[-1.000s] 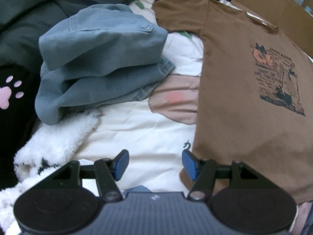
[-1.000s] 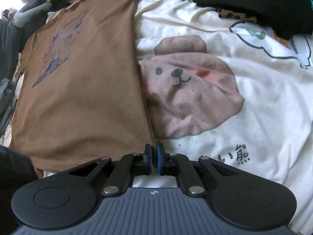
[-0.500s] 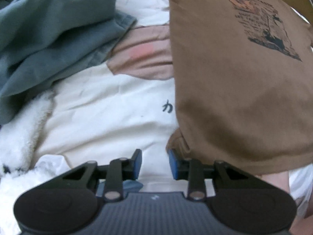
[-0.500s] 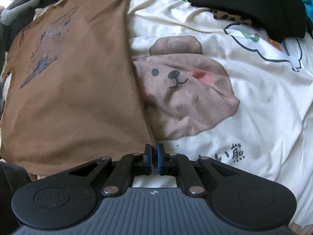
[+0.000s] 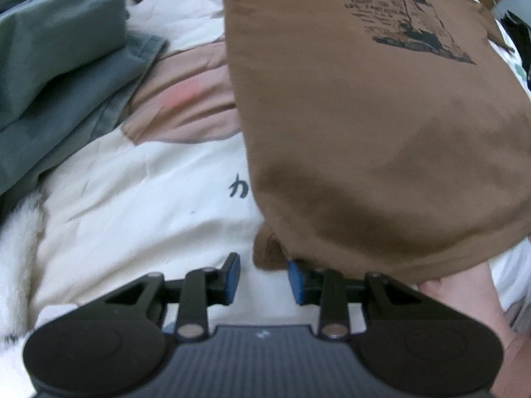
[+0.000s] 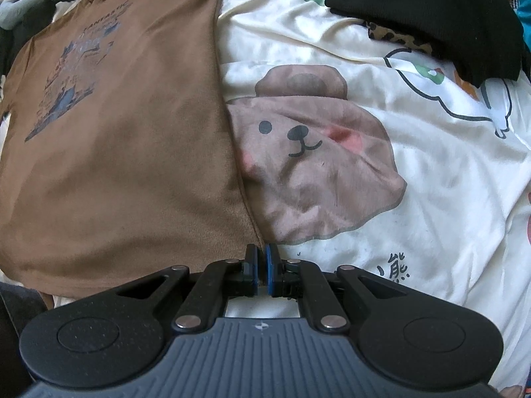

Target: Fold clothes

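On the brown T-shirt (image 6: 126,152), the top line of the chest print (image 6: 76,76) reads "FANTASTIC" in dark capitals; the smaller lines beneath it, toward 7 o'clock, are too blurred to read. On the cream bedsheet (image 6: 448,199), the black character "熊" (image 6: 396,270) stands at 5 o'clock from the printed bear face (image 6: 305,162). In the left wrist view the sheet bears a black "カ" (image 5: 238,185) just beside the shirt's edge.
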Demonstrator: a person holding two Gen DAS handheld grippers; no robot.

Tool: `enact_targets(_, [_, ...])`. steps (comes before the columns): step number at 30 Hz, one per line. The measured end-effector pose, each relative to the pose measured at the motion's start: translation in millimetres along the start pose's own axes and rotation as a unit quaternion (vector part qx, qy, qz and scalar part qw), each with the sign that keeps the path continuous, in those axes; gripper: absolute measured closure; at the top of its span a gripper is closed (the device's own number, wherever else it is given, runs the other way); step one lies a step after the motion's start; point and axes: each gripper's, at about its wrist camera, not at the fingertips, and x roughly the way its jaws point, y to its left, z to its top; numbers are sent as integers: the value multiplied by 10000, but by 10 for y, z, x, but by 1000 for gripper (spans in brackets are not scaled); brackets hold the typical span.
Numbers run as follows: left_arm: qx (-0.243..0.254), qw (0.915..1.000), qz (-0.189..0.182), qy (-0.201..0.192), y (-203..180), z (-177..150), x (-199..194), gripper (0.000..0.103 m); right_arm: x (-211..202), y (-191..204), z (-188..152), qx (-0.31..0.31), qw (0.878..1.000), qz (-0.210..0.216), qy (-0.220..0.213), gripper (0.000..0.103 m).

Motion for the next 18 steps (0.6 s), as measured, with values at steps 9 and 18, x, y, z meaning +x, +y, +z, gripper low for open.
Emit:
enact_targets(9, [69, 9999, -150, -25, -55, 2, 7, 86, 28, 34, -10, -39, 10000, -61, 31, 100])
enact_targets(18, [-795, 9952, -578, 4, 156, -73, -511, 97, -166, 104, 47, -274, 9996, 5, 8, 100])
